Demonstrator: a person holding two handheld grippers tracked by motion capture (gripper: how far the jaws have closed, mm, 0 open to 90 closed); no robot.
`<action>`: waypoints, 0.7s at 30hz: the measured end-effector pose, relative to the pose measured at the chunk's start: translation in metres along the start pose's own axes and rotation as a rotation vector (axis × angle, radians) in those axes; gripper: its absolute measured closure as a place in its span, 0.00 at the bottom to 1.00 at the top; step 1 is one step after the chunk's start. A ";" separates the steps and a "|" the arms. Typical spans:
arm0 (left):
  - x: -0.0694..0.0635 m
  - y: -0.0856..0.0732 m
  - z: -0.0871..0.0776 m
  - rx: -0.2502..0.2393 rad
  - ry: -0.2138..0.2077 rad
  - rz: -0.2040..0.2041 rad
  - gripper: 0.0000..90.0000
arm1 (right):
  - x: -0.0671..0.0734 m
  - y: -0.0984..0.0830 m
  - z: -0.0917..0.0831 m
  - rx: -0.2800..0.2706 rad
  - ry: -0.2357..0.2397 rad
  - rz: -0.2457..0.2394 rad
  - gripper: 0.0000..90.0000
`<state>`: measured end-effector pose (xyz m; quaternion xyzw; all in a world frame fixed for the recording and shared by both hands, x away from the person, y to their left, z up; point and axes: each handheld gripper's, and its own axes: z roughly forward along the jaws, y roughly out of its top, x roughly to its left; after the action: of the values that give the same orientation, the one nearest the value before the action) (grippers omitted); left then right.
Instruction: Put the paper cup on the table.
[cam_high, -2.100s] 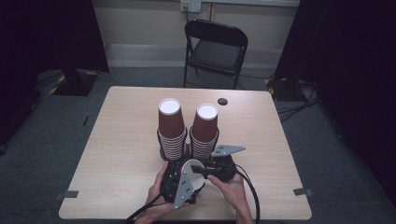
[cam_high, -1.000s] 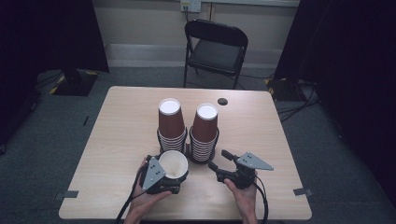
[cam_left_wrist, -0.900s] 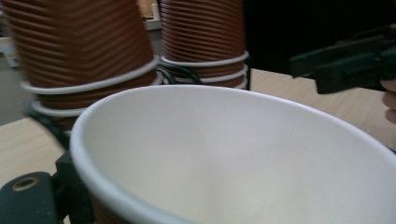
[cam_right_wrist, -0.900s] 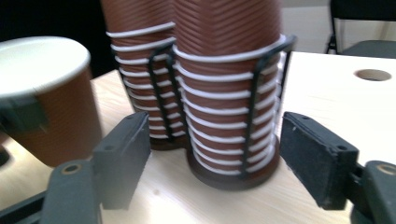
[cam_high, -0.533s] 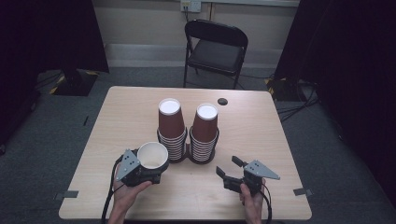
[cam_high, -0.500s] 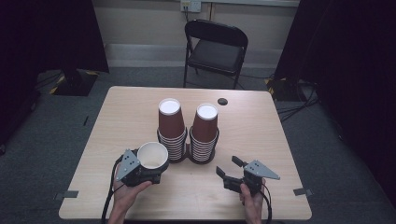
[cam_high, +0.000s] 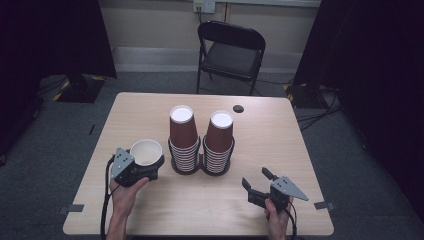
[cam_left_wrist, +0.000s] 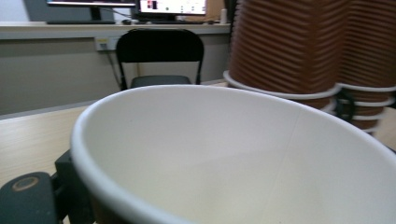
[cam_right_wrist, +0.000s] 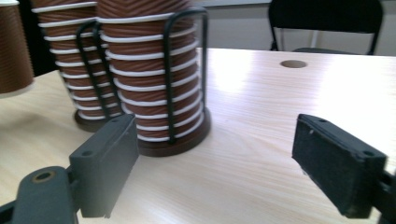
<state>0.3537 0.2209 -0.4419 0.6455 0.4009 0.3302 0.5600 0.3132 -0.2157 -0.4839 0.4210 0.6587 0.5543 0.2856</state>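
White-lined paper cup (cam_high: 146, 152) sits in the left gripper (cam_high: 134, 169), jaws part closed on its wall, mouth up. Cup is upright, at the left of the table (cam_high: 280, 135), just left of the two brown cup stacks (cam_high: 201, 139). In the left gripper view the cup rim (cam_left_wrist: 196, 140) spans the frame right above the jaws; stacks rise beyond it to the right. Stacks stand in a black wire holder (cam_right_wrist: 173, 79), well ahead of the right gripper (cam_high: 261, 184) and to the left of its jaws. Right gripper's jaws have just been opening, now wide apart, nothing between them, bare table under them. Small round hole (cam_high: 238, 108) in the table far beyond the right jaw.
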 end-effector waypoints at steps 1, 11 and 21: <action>0.003 0.000 0.002 0.007 0.001 -0.012 0.09 | -0.001 -0.001 0.000 -0.001 -0.005 0.003 0.15; 0.016 0.003 0.016 -0.007 0.065 -0.032 0.09 | -0.007 -0.007 0.003 0.001 -0.006 -0.002 0.15; 0.029 0.008 0.037 0.012 0.111 -0.019 0.08 | -0.003 -0.012 0.000 -0.030 0.019 -0.035 0.15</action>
<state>0.4003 0.2293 -0.4399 0.6257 0.4393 0.3579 0.5362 0.3119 -0.2188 -0.4954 0.3999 0.6604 0.5629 0.2952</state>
